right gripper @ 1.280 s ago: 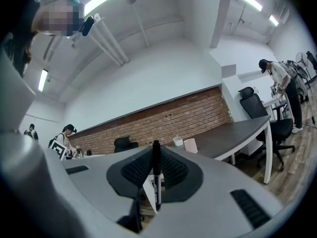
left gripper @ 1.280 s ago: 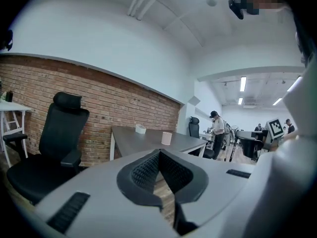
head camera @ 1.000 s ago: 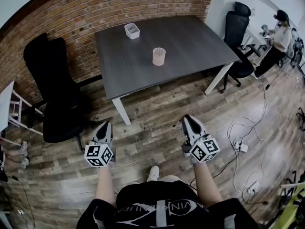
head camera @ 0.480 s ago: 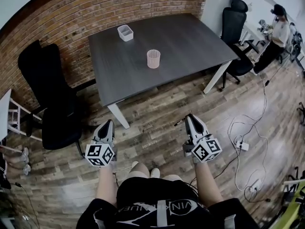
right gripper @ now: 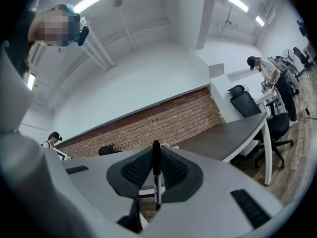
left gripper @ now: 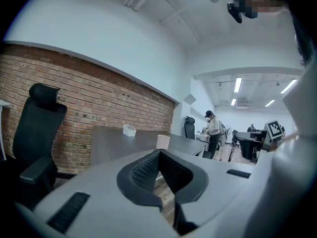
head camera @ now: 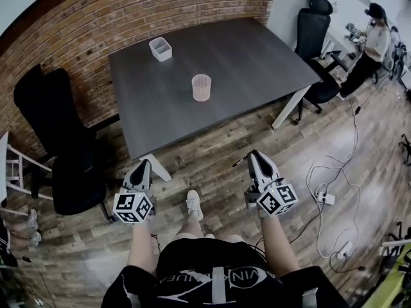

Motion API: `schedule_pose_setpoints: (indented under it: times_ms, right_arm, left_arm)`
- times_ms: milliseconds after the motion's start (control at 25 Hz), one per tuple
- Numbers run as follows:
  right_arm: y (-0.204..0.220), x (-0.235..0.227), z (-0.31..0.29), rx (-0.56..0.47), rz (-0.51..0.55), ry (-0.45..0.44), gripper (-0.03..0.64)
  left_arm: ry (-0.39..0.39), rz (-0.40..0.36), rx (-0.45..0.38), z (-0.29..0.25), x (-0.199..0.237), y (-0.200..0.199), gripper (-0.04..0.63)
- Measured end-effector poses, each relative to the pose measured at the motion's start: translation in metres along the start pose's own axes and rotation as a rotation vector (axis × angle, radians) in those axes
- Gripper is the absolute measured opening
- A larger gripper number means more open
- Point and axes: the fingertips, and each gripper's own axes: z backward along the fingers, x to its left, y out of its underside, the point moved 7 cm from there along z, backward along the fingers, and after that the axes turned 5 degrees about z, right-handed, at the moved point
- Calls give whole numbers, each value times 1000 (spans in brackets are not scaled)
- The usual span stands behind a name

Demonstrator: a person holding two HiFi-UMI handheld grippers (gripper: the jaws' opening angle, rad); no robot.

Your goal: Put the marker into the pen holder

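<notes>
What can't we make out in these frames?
- Inside of the pink mesh pen holder: too small and far off in the head view, and the left gripper view shows only its side.
- Contents of the small white box: too small in the head view.
- Print on the black marker held in the right gripper: too small in the right gripper view.
</notes>
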Motion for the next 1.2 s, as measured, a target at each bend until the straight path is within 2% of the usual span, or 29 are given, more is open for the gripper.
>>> schedule_pose_setpoints:
  times_ms: [600,1200]
  right_arm:
    - [-9,-37,-116,35,-7,-9,55]
    - [-4,-62,-197,55,-10,24,55]
  left_arm:
    - [35,27,27,-117,38,-27,14]
    - [118,46,66,-212,68,-38,14]
